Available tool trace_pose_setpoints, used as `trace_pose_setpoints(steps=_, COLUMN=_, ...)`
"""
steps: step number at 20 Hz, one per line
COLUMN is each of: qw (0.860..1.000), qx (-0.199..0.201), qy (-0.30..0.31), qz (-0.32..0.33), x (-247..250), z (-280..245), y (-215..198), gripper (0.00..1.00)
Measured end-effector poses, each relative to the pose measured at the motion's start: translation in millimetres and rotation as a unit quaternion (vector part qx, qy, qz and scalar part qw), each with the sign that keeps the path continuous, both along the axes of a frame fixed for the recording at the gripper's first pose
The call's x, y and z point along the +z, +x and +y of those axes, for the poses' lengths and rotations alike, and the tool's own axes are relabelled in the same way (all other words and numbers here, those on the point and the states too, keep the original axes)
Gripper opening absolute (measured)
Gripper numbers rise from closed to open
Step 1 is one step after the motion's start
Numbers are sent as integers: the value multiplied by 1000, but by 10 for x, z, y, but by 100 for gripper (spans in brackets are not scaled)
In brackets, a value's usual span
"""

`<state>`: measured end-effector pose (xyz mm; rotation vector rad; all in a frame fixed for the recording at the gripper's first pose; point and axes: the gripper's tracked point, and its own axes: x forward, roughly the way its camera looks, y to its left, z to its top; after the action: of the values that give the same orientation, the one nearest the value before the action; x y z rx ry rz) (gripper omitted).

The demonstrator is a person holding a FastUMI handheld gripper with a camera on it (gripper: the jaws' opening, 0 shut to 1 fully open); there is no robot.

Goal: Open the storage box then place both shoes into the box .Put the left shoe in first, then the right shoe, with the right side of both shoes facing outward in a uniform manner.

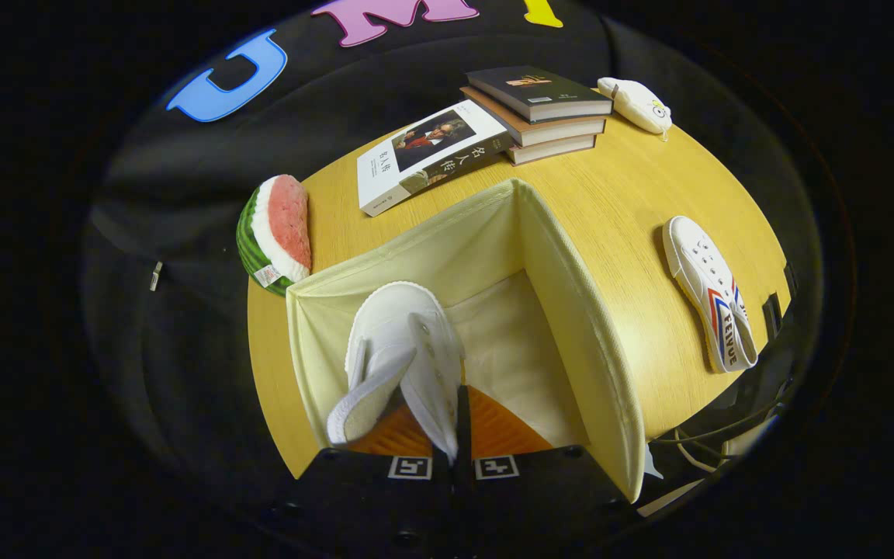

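A cream fabric storage box (571, 310) stands open on the yellow table (618, 194), its inside facing me. A white canvas shoe (404, 349) hangs toe-down over the box's open top. My gripper (455, 442) is shut on the shoe's upper edge near the heel, its orange fingers (501, 431) pressed close together on the canvas. The second white shoe (709, 303), with a red and blue stripe on its side, lies on the table to the right of the box, well beyond the fingers.
A watermelon-slice toy (276, 233) lies at the table's left edge beside the box. Behind the box lie a single book (431, 155) and a stack of books (544, 112). A small white plush toy (637, 103) rests at the far right. Cables (715, 442) hang off the table's near right edge.
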<state>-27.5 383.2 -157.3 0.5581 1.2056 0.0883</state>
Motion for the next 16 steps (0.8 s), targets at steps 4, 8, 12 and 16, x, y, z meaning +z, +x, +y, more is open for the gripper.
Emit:
trace_pose_setpoints(steps=4, qw=999, qx=15, qy=35, qz=1, x=-2, z=186, y=-42, gripper=11)
trace_pose_setpoints(steps=8, qw=996, qx=46, qy=82, qz=-12, x=152, z=342, y=-65, gripper=60)
trace_pose_setpoints(steps=12, qw=991, qx=83, qy=84, qz=-57, x=376, z=173, y=-28, gripper=98)
trace_pose_setpoints(steps=16, qw=982, qx=123, qy=88, qz=-111, x=611, z=-231, y=-14, gripper=99)
